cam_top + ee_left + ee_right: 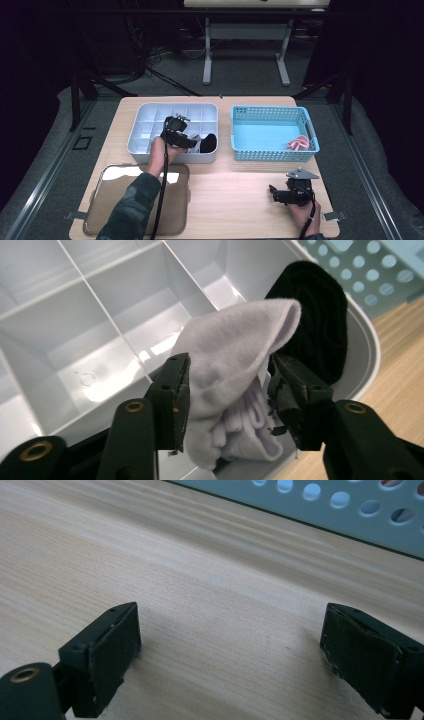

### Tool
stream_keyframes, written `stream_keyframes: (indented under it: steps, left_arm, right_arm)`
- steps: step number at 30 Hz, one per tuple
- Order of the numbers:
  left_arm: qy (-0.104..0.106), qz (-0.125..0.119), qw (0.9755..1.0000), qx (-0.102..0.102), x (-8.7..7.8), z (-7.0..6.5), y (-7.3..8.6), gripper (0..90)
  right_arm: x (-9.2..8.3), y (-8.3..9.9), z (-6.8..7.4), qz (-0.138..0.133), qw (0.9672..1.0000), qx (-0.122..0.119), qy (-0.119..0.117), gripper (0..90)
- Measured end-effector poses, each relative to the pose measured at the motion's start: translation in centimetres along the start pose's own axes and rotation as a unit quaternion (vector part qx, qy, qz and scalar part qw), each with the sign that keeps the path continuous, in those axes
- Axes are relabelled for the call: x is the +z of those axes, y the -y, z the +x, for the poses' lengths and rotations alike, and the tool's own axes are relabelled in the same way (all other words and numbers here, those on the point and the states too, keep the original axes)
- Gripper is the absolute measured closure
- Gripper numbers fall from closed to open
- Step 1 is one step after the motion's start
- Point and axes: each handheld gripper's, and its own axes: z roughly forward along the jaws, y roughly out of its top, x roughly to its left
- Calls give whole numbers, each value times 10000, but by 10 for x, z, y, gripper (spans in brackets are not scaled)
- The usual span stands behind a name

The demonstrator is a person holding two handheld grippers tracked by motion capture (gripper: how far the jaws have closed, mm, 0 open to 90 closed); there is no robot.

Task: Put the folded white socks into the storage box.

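Black jaws of the left gripper [227,390] flank a white sock [235,365] over the near-right cell of the white divided organizer [100,340].

Left pads sit half-wide against the bundle; whether they pinch it I cannot tell. To seat it well, I'd press the sock low into its cell beside the black sock [315,315], then open fully before lifting. Right gripper [230,660] rests wide and empty on the wooden table [200,580] near the blue basket [274,135].

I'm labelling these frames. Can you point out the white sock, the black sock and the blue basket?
white sock [235,350]: left gripper view, its upper fold.
black sock [320,315]: left gripper view, its rolled side.
blue basket [272,153]: high view, its front wall.
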Motion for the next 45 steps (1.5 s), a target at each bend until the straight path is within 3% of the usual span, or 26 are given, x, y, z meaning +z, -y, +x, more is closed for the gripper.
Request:
stream_keyframes:
  steps: [4,9,13,16,22,26,29,30,31,36,42,45]
  left_arm:
    - [50,137,9999,-50,5,5,1,439]
    - [272,211,9993,-148,19,6,8,621]
    - [225,377,9989,-172,26,2,7,695]
    - [182,478,9986,-168,30,0,7,709]
    - [323,450,9982,-246,32,3,8,695]
    - [345,293,9986,-278,25,6,9,607]
    - [270,217,9990,-292,19,5,9,447]
    - [272,152,9990,-305,16,5,9,447]
    - [277,57,9991,-317,11,5,9,362]
    - [195,-231,9991,-305,-12,3,13,246]
    - [119,-390,9988,-273,-27,-3,19,162]
    - [56,-502,9987,-117,-34,-17,26,144]
  right_arm:
    - [0,0,0,-1,10000,1,0,89]
    - [0,0,0,-2,10000,1,1,89]
    - [0,0,0,-6,10000,-3,0,90]
    - [0,0,0,-5,10000,-4,1,91]
    - [0,0,0,-3,10000,-2,-1,91]
    - [0,0,0,-7,10000,-5,-3,91]
    - [0,0,0,-4,10000,-5,-4,91]
    - [0,0,0,-4,10000,-6,-3,91]
    - [0,0,0,-1,10000,-7,1,91]
    - [0,0,0,-1,10000,-7,1,91]
    - [0,0,0,-1,10000,-8,-1,92]
    - [0,0,0,4,10000,-23,-6,92]
